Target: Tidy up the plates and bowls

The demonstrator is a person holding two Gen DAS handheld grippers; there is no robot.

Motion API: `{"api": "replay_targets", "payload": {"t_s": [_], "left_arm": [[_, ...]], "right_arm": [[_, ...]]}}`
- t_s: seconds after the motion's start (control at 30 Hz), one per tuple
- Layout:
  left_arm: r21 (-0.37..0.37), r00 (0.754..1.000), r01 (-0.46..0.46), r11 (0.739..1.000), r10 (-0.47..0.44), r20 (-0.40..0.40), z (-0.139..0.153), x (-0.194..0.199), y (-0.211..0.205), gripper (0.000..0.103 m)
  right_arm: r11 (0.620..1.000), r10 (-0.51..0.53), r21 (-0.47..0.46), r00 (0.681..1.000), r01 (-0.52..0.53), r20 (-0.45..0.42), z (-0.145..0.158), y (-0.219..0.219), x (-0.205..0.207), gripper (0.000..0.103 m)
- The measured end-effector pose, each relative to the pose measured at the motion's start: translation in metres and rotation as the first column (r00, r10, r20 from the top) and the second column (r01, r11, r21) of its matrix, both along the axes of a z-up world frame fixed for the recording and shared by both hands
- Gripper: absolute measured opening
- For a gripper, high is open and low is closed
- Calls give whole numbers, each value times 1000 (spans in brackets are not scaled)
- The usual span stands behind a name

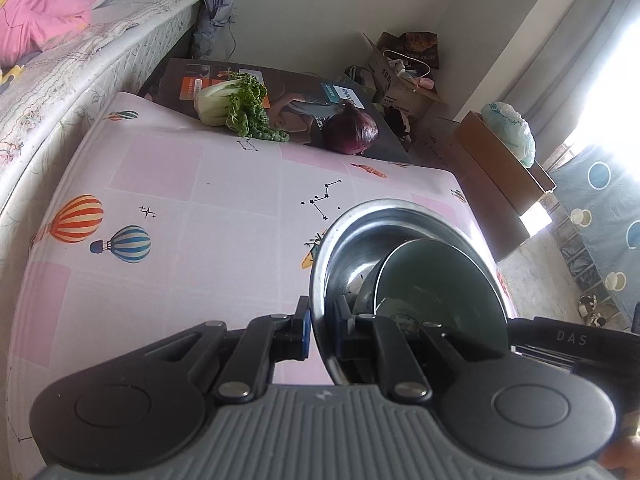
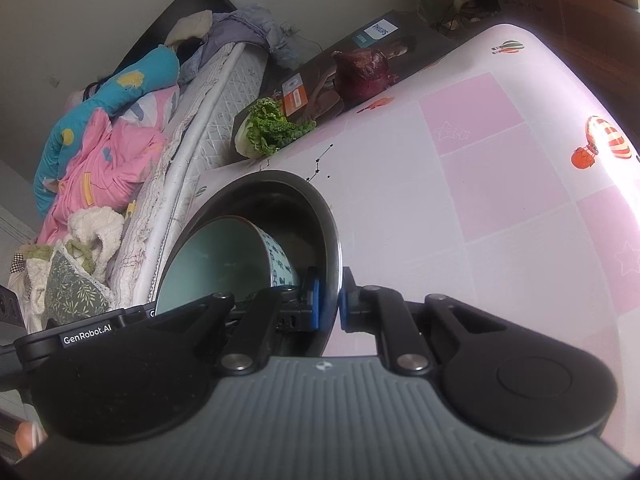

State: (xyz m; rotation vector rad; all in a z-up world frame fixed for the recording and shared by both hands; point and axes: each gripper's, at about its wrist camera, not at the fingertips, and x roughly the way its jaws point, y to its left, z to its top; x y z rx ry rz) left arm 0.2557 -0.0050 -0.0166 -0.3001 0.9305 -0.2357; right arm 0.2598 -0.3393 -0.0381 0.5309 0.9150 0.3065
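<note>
Left wrist view: steel basin [image 1: 340, 248] hides ceramic bowl's [image 1: 440, 280] base.

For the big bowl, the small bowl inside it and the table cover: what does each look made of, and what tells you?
Big bowl: likely stainless steel, with a shiny, mirror-like wall. Small bowl: probably glazed ceramic, smooth pale green inside with a blue pattern outside. Table cover: perhaps plastic sheet, printed and slightly glossy.

Hard daylight pours through the window [image 1: 612, 80], blowing it out white and glaring off the tablecloth [image 2: 592, 128]; fisheye bending curves every edge, corners dim.
</note>
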Motion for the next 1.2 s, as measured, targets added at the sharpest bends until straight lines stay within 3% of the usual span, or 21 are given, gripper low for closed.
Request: {"api": "replay_targets", "payload": {"t_s": [0.23,0.57,0.77,1.03,1.13,1.2], "left_arm": [[-20,1000,-3,1000,3,-9,2,-62,14,10],[-23,997,26,999,-27,-75,-26,-122,12,12],[-12,993,35,999,-36,-115,-43,-135,6,16],[13,997,27,1000,-26,-69,-36,-144,6,19],[33,998,21,999,-19,-56,-34,-149,7,28],[57,999,9,998,-6,-39,-32,-153,9,47]], "right_arm": [[999,8,44,999,-6,-41,-7,5,-67,10],[998,2,58,995,4,-100,-43,1,-147,10],[1000,-4,9,995,5,-102,-57,-5,-159,10],[1000,18,13,997,-18,-78,-59,-6,-154,11],[1000,25,10,997,-25,-73,-58,-4,-151,11],[1000,24,12,998,-23,-65,-56,-6,-153,13]]}}
